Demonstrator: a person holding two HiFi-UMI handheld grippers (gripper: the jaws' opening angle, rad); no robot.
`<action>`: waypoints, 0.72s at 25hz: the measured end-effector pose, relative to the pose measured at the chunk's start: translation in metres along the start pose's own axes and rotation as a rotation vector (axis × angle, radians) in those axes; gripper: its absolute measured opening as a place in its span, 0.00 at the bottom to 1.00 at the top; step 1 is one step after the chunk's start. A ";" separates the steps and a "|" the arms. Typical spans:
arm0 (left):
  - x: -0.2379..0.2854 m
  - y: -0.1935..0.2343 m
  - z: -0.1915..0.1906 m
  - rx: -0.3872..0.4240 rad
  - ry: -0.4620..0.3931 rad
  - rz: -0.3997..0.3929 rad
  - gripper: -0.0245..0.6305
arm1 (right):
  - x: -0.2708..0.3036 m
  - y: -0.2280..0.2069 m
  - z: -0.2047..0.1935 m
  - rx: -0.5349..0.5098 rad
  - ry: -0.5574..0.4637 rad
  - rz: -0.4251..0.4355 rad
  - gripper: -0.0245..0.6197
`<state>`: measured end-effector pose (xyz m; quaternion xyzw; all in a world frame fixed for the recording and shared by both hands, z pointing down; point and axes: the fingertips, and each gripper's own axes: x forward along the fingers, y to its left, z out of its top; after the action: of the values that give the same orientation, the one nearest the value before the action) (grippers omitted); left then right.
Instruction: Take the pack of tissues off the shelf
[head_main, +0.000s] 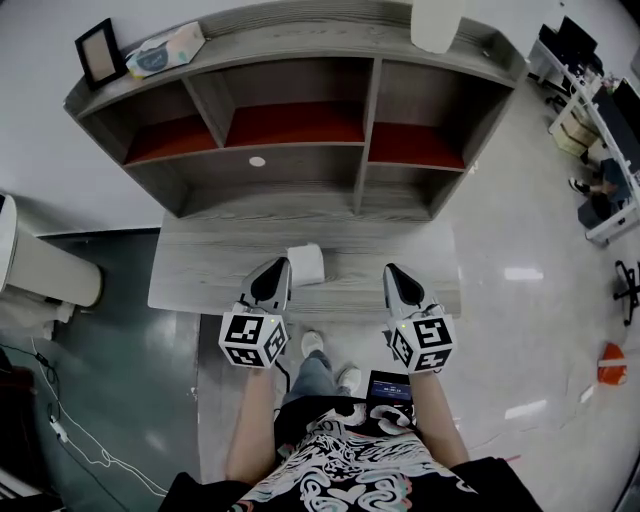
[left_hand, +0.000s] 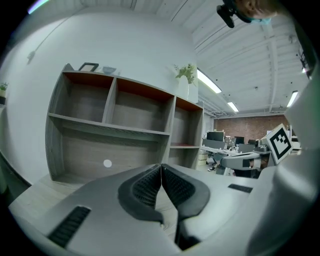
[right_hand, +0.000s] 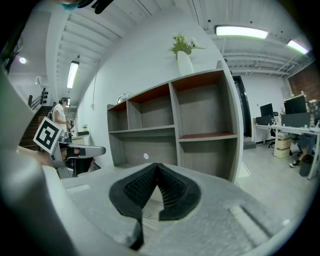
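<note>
Pose: left gripper (head_main: 283, 263), right gripper (head_main: 391, 269) abreast | fingers (left_hand: 145, 186) closed | facing shelf (head_main: 300, 150)

Shelf (head_main: 300, 32) top carries tissue pack (head_main: 165, 50), frame (head_main: 100, 53) and vase (head_main: 437, 22).

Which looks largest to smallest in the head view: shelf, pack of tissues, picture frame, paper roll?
1. shelf
2. pack of tissues and picture frame: about alike, not ranked
3. paper roll, smallest despite being nearer
</note>
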<state>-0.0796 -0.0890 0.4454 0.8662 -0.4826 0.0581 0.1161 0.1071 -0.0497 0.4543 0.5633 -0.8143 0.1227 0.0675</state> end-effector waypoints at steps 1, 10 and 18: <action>-0.001 -0.001 0.004 0.002 -0.009 -0.002 0.05 | 0.000 0.001 0.003 -0.002 -0.007 0.003 0.05; -0.001 -0.009 0.019 0.044 -0.018 0.002 0.05 | -0.003 0.006 0.021 -0.026 -0.050 0.021 0.05; 0.003 -0.014 0.022 0.054 -0.017 -0.005 0.05 | -0.007 0.004 0.022 -0.029 -0.050 0.036 0.05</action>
<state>-0.0662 -0.0896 0.4229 0.8707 -0.4796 0.0635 0.0889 0.1062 -0.0482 0.4308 0.5505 -0.8274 0.0979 0.0531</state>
